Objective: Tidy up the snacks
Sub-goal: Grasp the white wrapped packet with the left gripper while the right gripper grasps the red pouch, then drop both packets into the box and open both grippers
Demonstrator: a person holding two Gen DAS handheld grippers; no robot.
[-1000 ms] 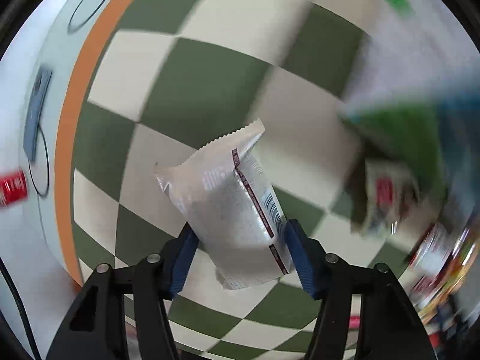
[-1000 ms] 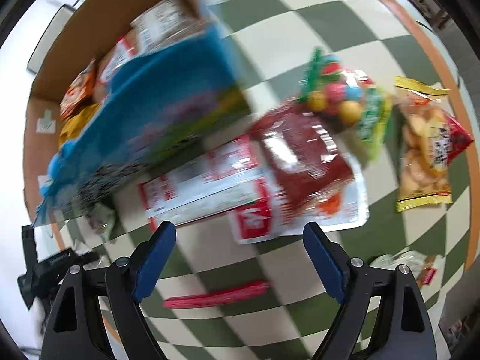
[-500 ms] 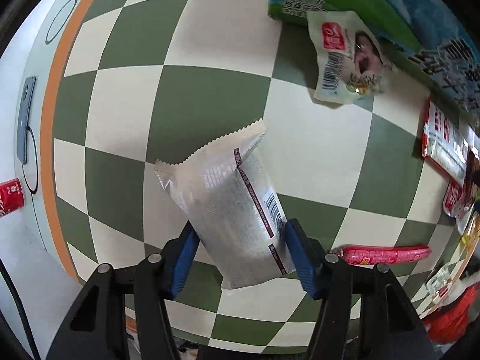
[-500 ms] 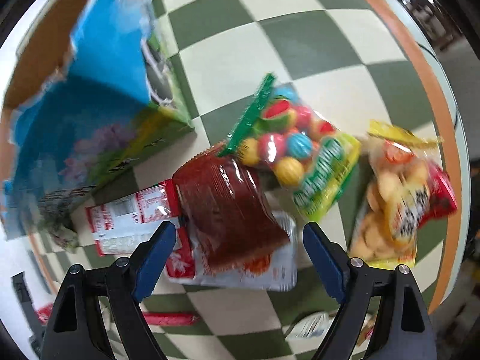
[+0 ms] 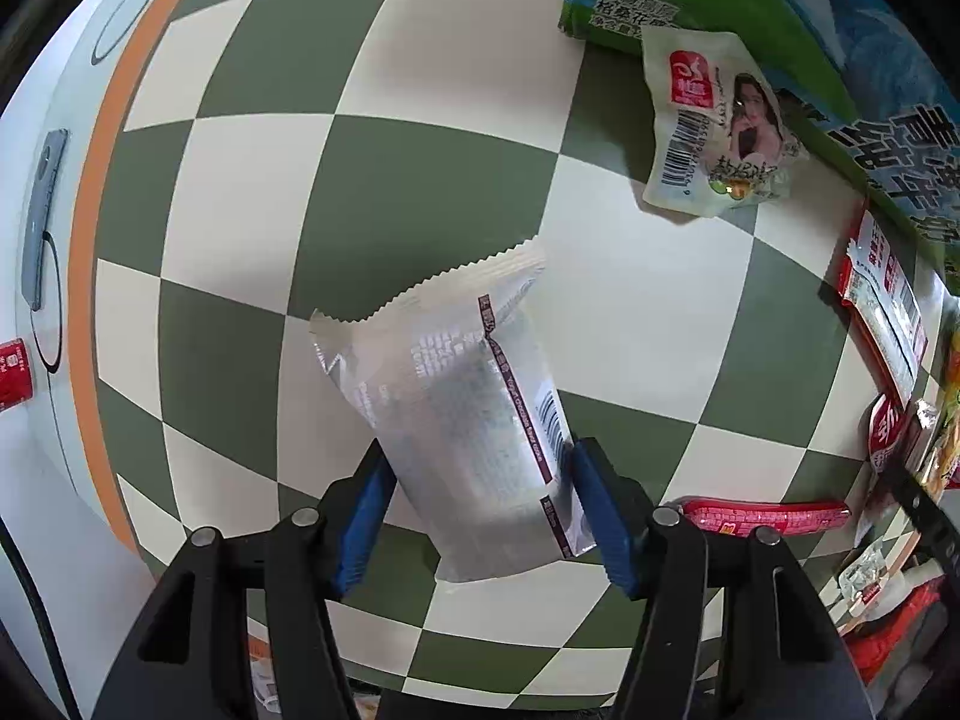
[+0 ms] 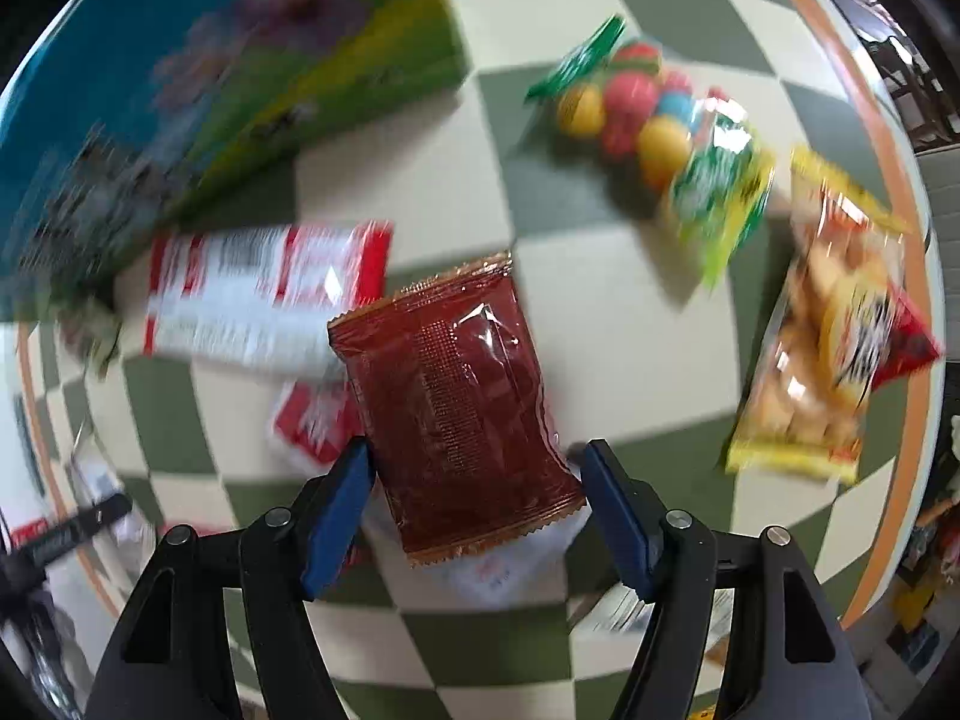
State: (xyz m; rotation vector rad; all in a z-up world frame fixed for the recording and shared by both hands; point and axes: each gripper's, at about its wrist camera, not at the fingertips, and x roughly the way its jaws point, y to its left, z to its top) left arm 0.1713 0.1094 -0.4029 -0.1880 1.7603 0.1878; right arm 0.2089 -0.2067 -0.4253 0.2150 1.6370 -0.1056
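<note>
Both fisheye views are brightly and evenly lit, with strong curving of the checkered tablecloth (image 5: pixel 372 180) and dark corners at the edges. The left wrist view is sharp, with soft shadows under the packets. The right wrist view is motion-blurred except the glossy dark red packet (image 6: pixel 456 402), which shows glare.

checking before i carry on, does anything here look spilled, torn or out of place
Nothing looks spilled or torn. The snacks just lie scattered at odd angles on the checkered table; the dark red packet overlaps a red and white packet. The left gripper holds a white packet.
</note>
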